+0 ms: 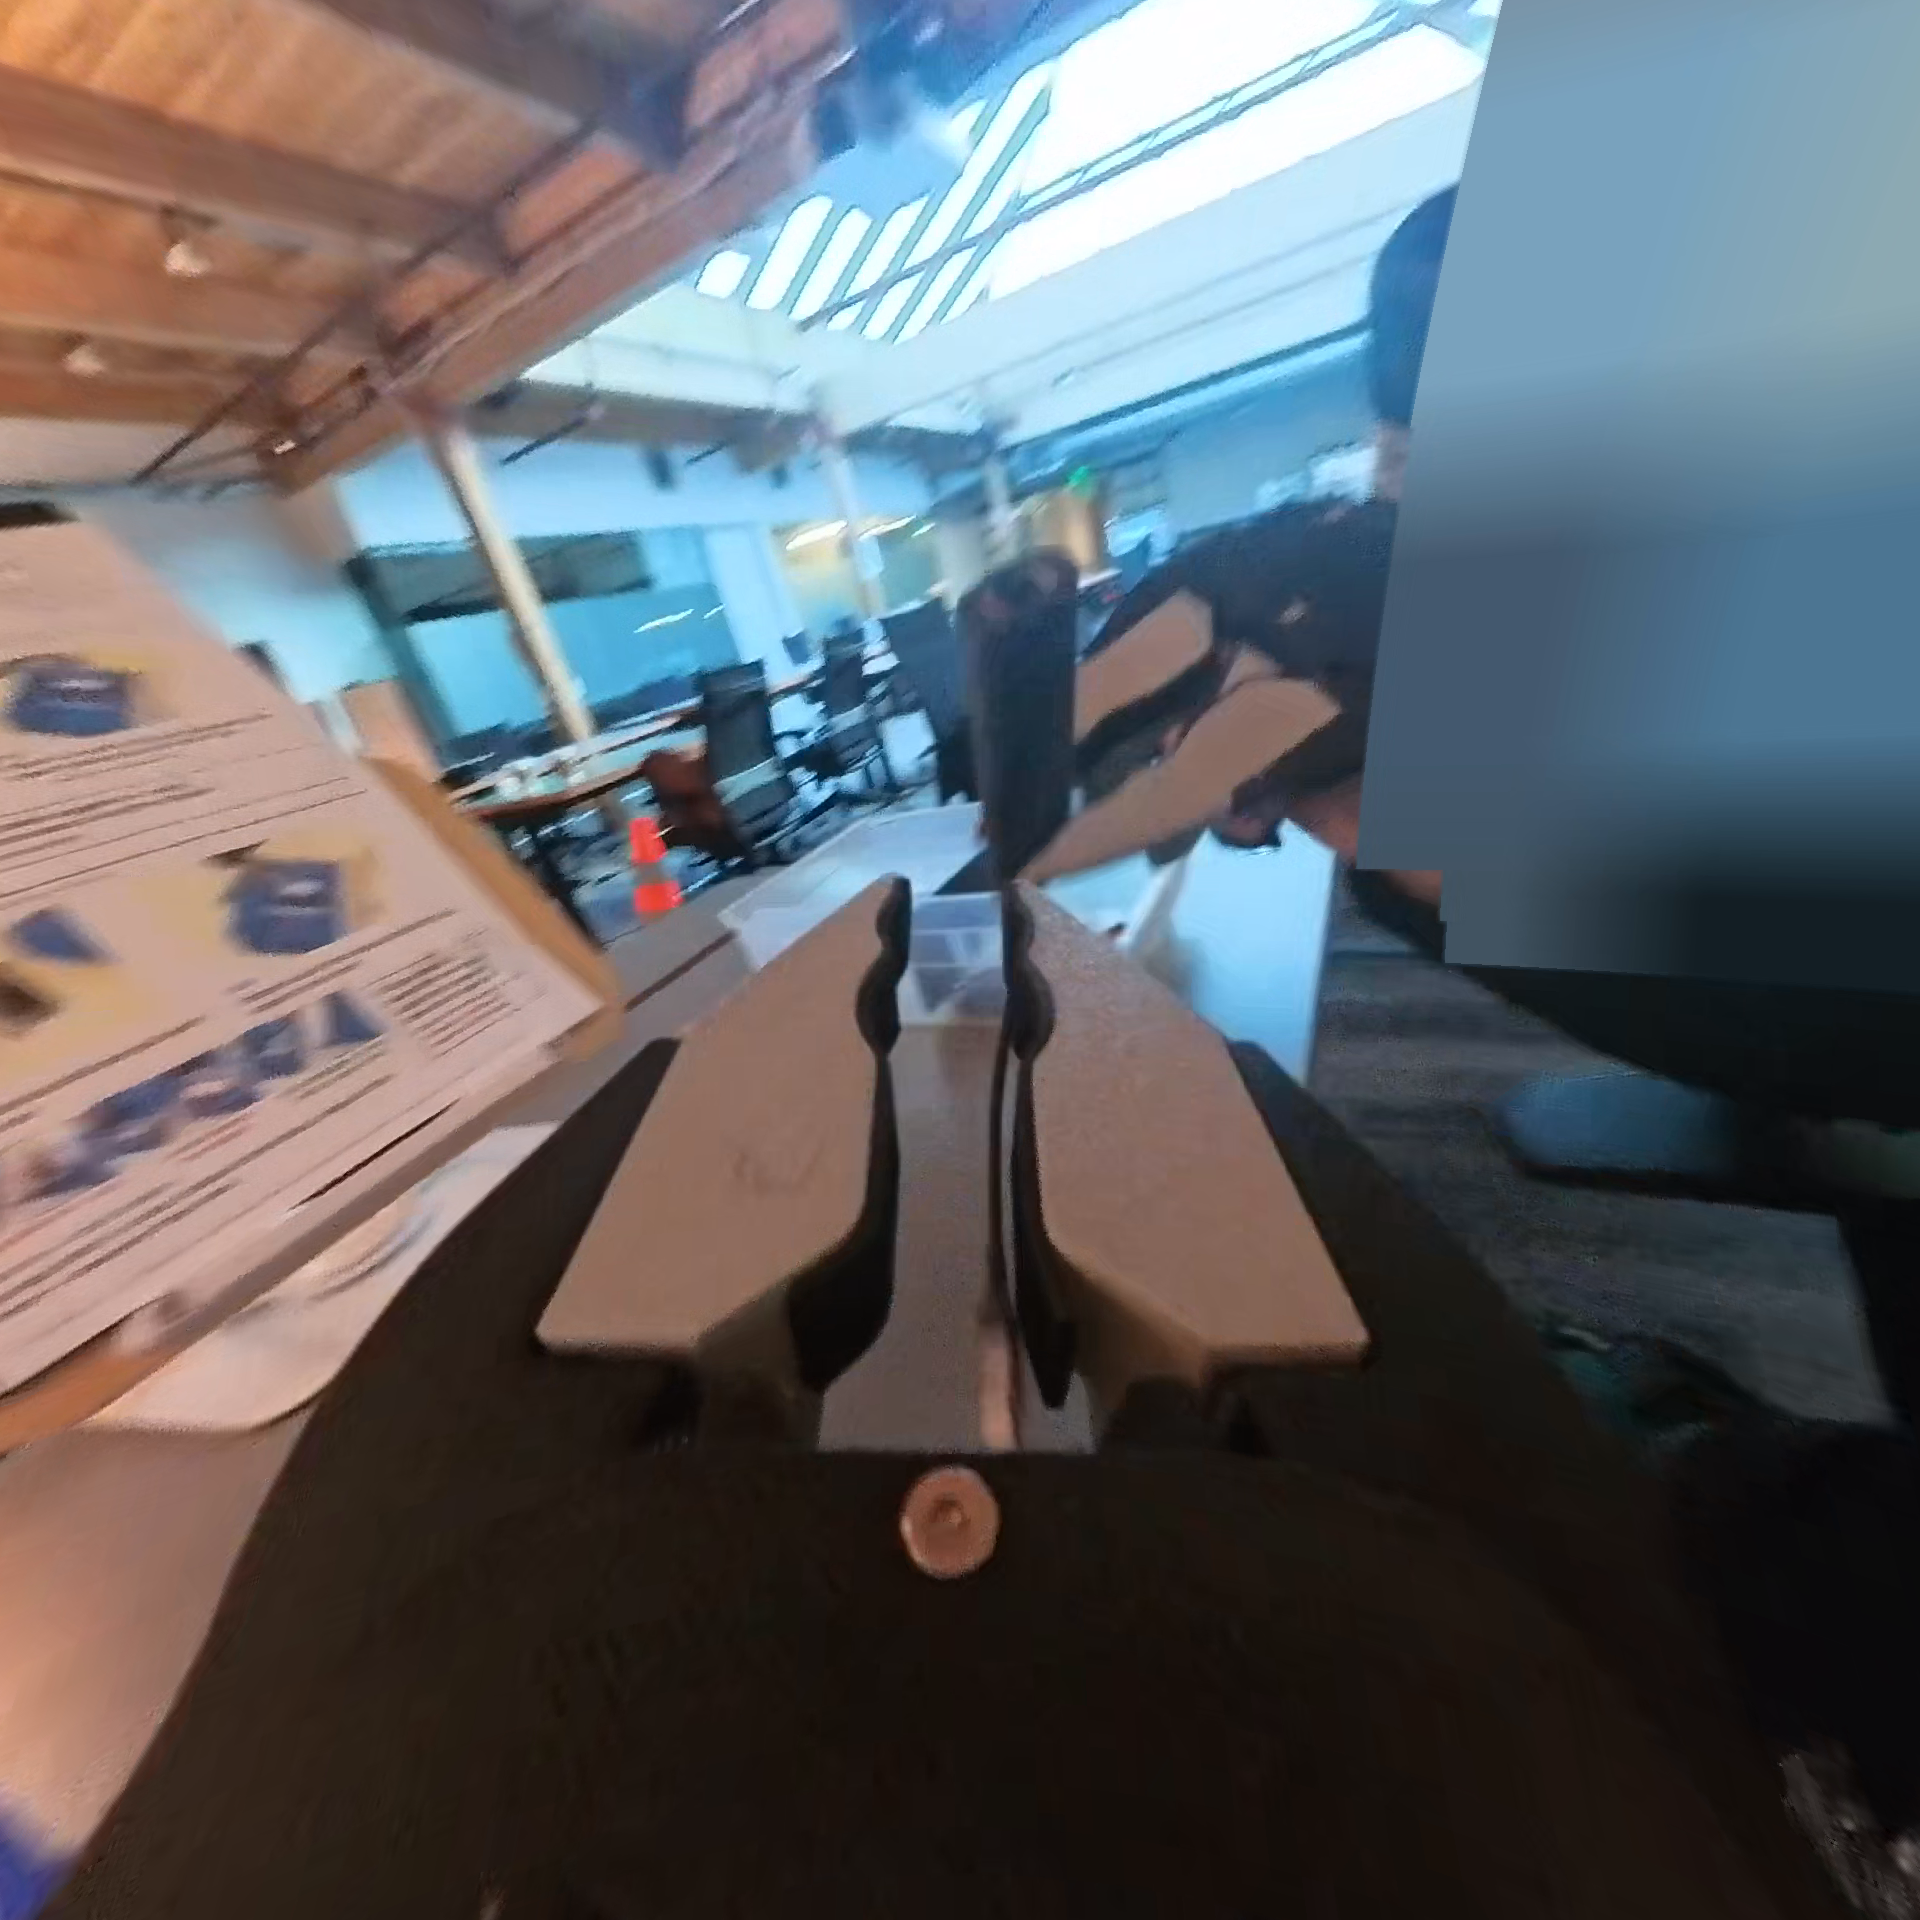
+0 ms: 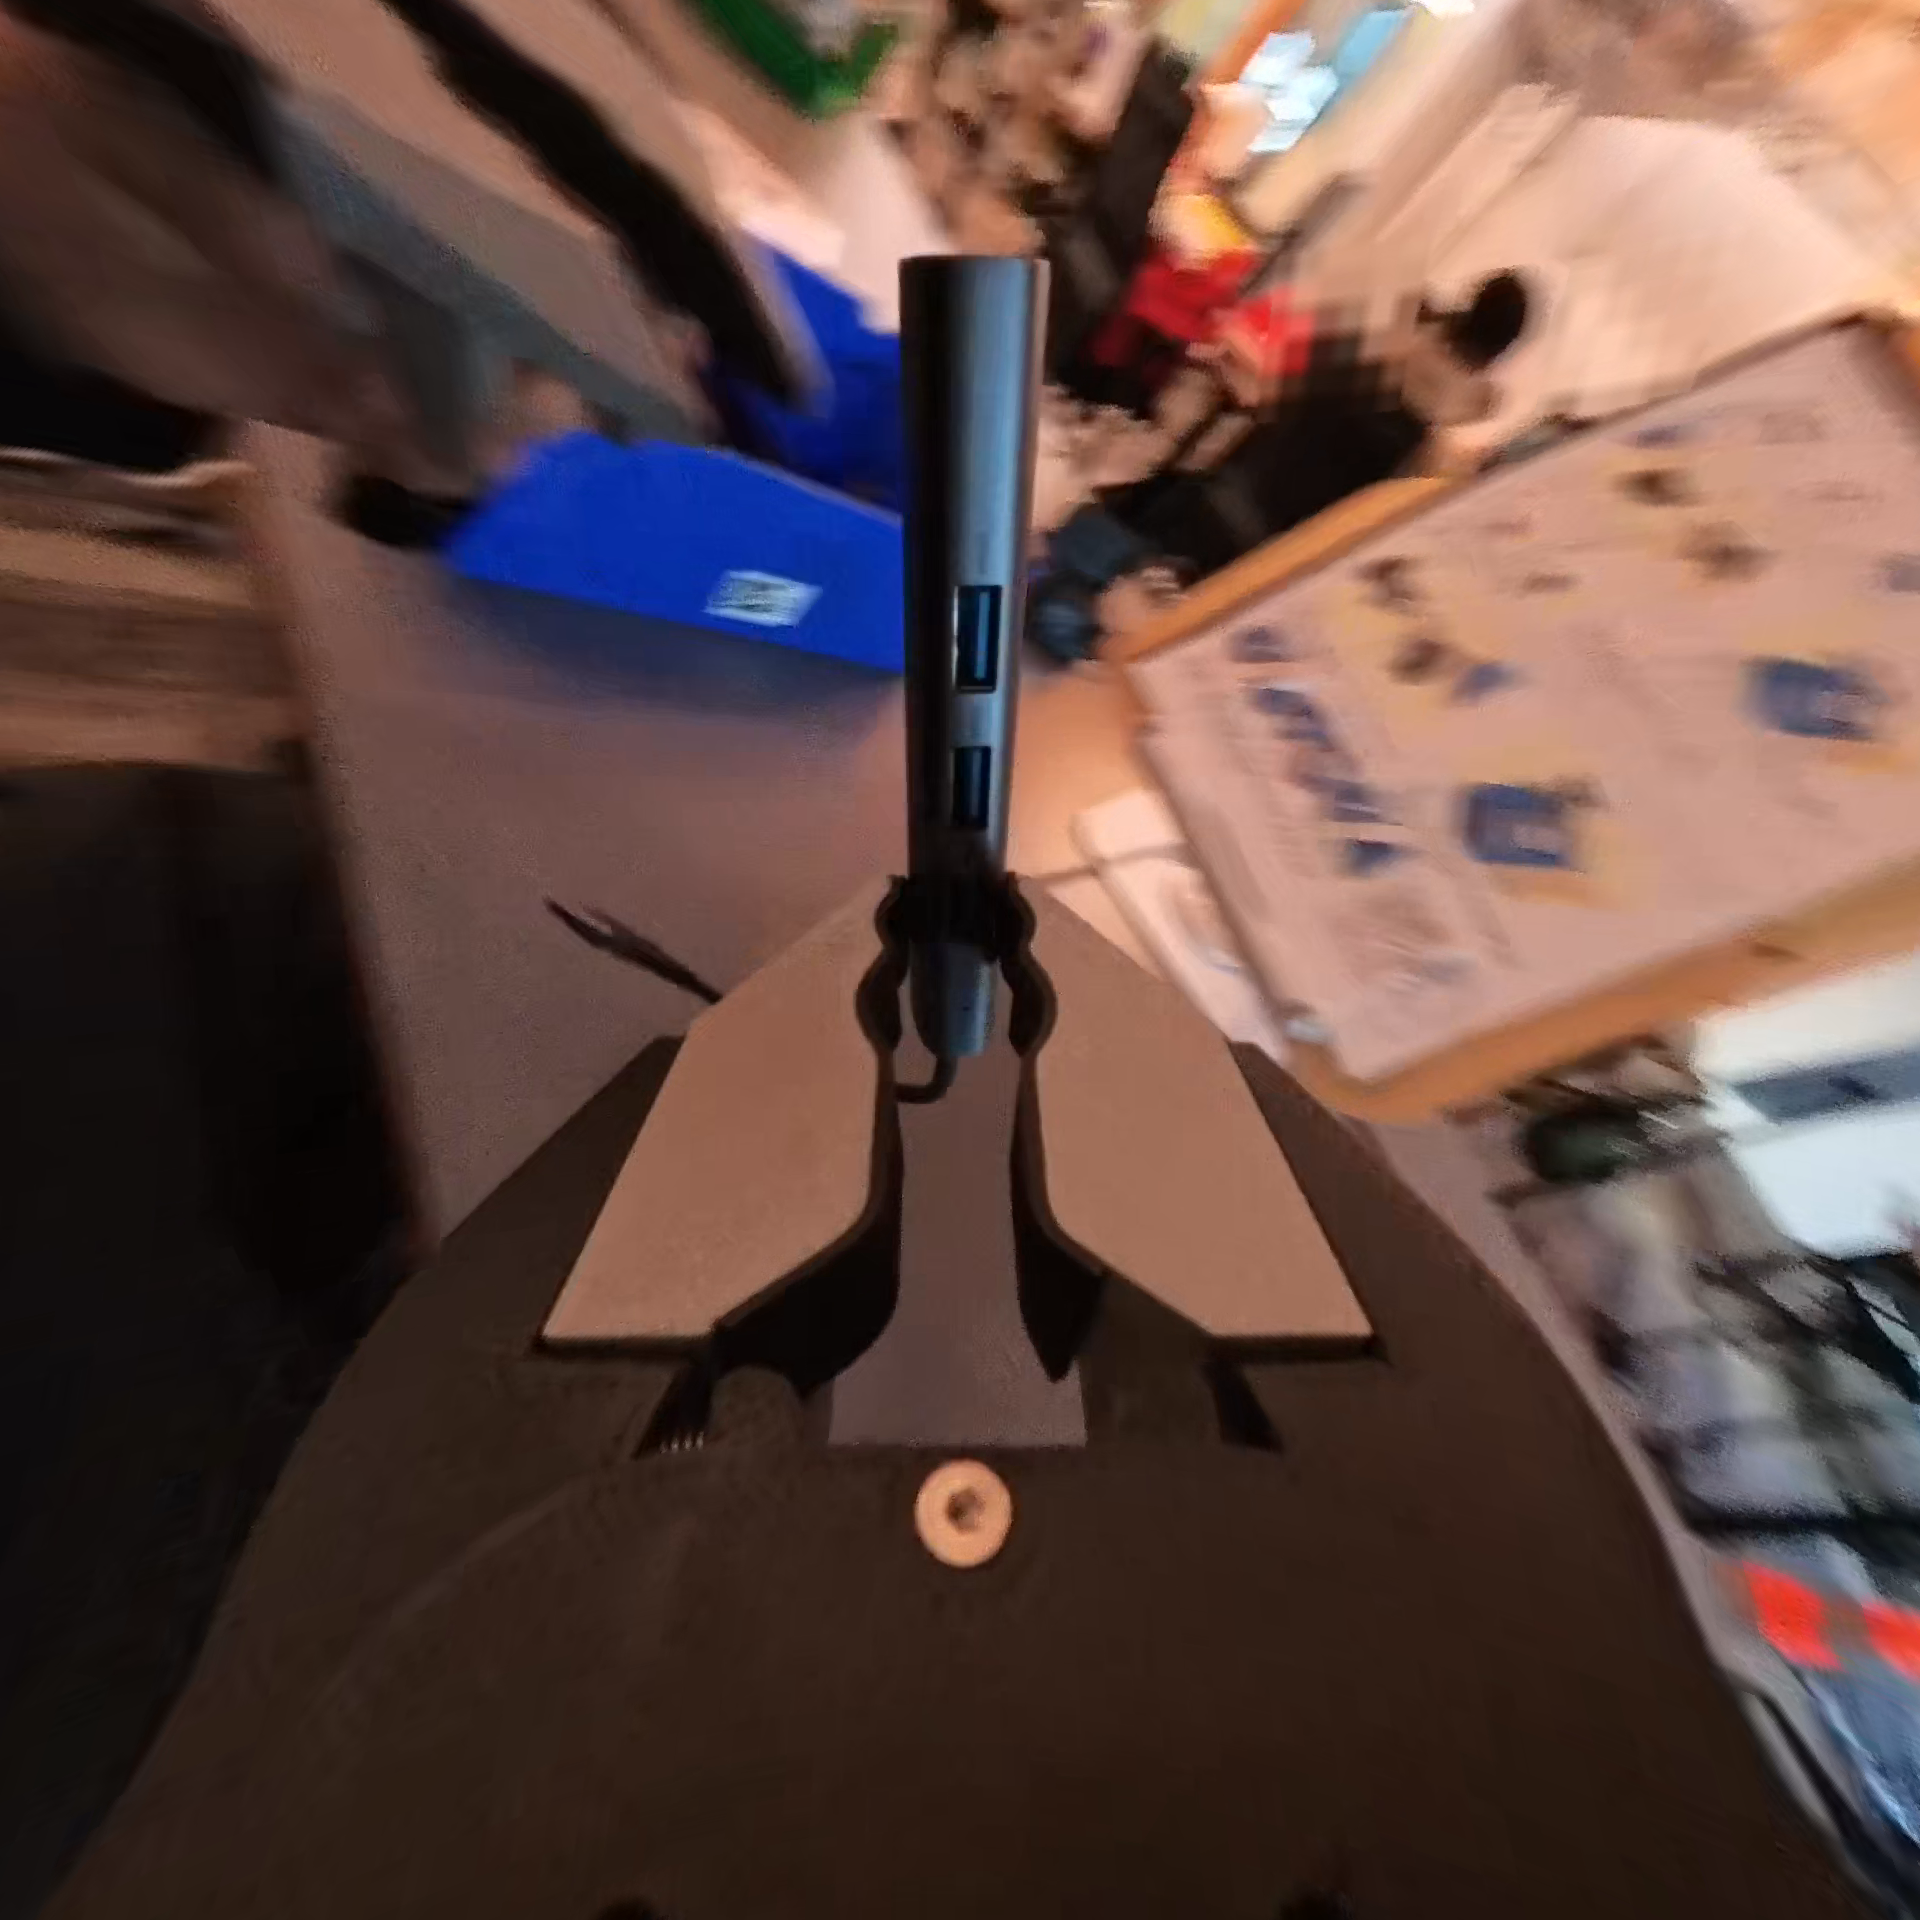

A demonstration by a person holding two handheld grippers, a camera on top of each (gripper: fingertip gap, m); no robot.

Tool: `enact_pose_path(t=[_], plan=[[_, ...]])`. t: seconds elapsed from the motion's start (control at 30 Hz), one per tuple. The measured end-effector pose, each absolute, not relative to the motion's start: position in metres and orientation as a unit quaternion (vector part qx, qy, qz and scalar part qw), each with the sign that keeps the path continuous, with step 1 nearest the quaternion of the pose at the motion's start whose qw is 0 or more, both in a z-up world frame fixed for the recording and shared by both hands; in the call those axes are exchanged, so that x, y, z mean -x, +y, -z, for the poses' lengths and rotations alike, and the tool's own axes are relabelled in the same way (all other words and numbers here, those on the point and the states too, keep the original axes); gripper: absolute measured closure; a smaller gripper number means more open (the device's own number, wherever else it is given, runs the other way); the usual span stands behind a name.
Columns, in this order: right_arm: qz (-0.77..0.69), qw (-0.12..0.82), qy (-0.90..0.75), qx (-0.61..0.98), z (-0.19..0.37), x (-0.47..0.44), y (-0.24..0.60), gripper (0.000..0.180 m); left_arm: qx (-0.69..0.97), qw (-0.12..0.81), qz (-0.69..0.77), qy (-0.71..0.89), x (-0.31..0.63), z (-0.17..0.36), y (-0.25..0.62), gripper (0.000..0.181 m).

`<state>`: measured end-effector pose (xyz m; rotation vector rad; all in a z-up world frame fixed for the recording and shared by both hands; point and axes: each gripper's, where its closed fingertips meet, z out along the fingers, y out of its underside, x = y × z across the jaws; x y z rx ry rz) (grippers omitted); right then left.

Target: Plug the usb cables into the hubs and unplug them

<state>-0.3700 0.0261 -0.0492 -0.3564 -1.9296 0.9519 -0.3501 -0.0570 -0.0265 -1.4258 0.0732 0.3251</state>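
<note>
The left claw (image 1: 956,925), jaws parted by a narrow gap, pinches nothing; one thin black cable (image 1: 1000,1143) runs along its right finger. Beyond it, the right claw (image 1: 1049,821) carries one dark hub (image 1: 1018,707) upright above the bench (image 1: 665,966). In its own view, the right claw (image 2: 954,914) is clenched on that grey hub's (image 2: 961,468) lower end, two blue ports (image 2: 977,636) facing the camera. One blue bin (image 2: 675,551) lies left.

You're in an open office: mesh chairs (image 1: 740,748) around round tables (image 1: 582,774), glass partitions (image 1: 623,613), skylights (image 1: 1195,135) overhead.
</note>
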Motion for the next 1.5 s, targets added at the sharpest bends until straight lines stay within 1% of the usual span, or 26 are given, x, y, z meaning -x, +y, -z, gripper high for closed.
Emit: enact_pose_path(t=[0.1,0.17,0.23,0.27,0.3,0.37,0.47,0.5,0.53,0.57,0.6,0.67,0.7,0.73,0.8,0.9,1.0,1.1,1.23,1.3,1.4,1.5], plan=[[-0.329,0.588,-0.707,0.216,-0.013,0.406,0.105,0.166,0.675,0.714,-0.185,0.002,0.367,0.023,-0.080,0.165],[-0.286,0.654,-0.652,0.256,-0.052,0.434,0.165,0.166,0.697,0.690,-0.194,-0.010,0.371,0.024,-0.093,0.160],[-0.246,0.691,-0.618,0.283,-0.072,0.462,0.222,0.166,0.700,0.680,-0.220,-0.010,0.374,0.020,-0.106,0.159],[-0.230,0.686,-0.620,0.303,-0.069,0.477,0.247,0.166,0.691,0.682,-0.237,-0.011,0.375,0.014,-0.114,0.160],[-0.217,0.666,-0.633,0.330,-0.057,0.492,0.270,0.166,0.684,0.685,-0.249,-0.011,0.375,0.009,-0.120,0.162],[-0.198,0.596,-0.674,0.389,-0.017,0.518,0.308,0.166,0.677,0.688,-0.260,-0.016,0.376,0.002,-0.132,0.162],[-0.143,0.434,-0.721,0.521,0.082,0.538,0.361,0.165,0.672,0.692,-0.257,-0.062,0.387,-0.005,-0.151,0.162],[-0.106,0.379,-0.733,0.556,0.115,0.535,0.375,0.156,0.678,0.686,-0.251,-0.082,0.393,-0.004,-0.157,0.161],[-0.069,0.341,-0.737,0.579,0.139,0.529,0.388,0.159,0.683,0.679,-0.251,-0.094,0.398,-0.002,-0.163,0.159],[-0.048,0.317,-0.735,0.597,0.154,0.523,0.397,0.165,0.683,0.675,-0.259,-0.103,0.403,-0.002,-0.169,0.158],[-0.041,0.292,-0.732,0.614,0.164,0.517,0.400,0.167,0.679,0.675,-0.267,-0.110,0.407,-0.003,-0.175,0.158],[-0.029,0.265,-0.718,0.643,0.169,0.508,0.406,0.148,0.674,0.676,-0.272,-0.120,0.412,-0.004,-0.185,0.157],[-0.025,0.274,-0.712,0.646,0.164,0.506,0.409,0.146,0.671,0.677,-0.275,-0.123,0.414,-0.005,-0.189,0.157],[-0.027,0.293,-0.706,0.644,0.154,0.506,0.411,0.148,0.668,0.677,-0.280,-0.128,0.417,-0.006,-0.193,0.157],[-0.067,0.334,-0.698,0.631,0.130,0.508,0.401,0.152,0.671,0.666,-0.293,-0.143,0.426,-0.003,-0.202,0.157],[-0.158,0.375,-0.701,0.586,0.095,0.507,0.358,0.153,0.677,0.638,-0.320,-0.182,0.448,0.007,-0.224,0.154],[-0.238,0.378,-0.729,0.518,0.084,0.493,0.294,0.154,0.669,0.622,-0.334,-0.232,0.469,0.016,-0.252,0.152],[-0.308,0.356,-0.758,0.451,0.093,0.471,0.224,0.156,0.672,0.595,-0.345,-0.274,0.485,0.030,-0.277,0.150],[-0.367,0.304,-0.791,0.385,0.121,0.438,0.148,0.155,0.688,0.558,-0.337,-0.318,0.502,0.055,-0.295,0.146],[-0.372,0.285,-0.804,0.365,0.135,0.426,0.126,0.155,0.708,0.540,-0.316,-0.329,0.511,0.071,-0.294,0.143],[-0.376,0.271,-0.820,0.335,0.147,0.412,0.105,0.154,0.752,0.481,-0.295,-0.341,0.540,0.091,-0.293,0.133],[-0.374,0.266,-0.834,0.307,0.155,0.406,0.092,0.154,0.772,0.461,-0.240,-0.365,0.584,0.098,-0.283,0.134]])
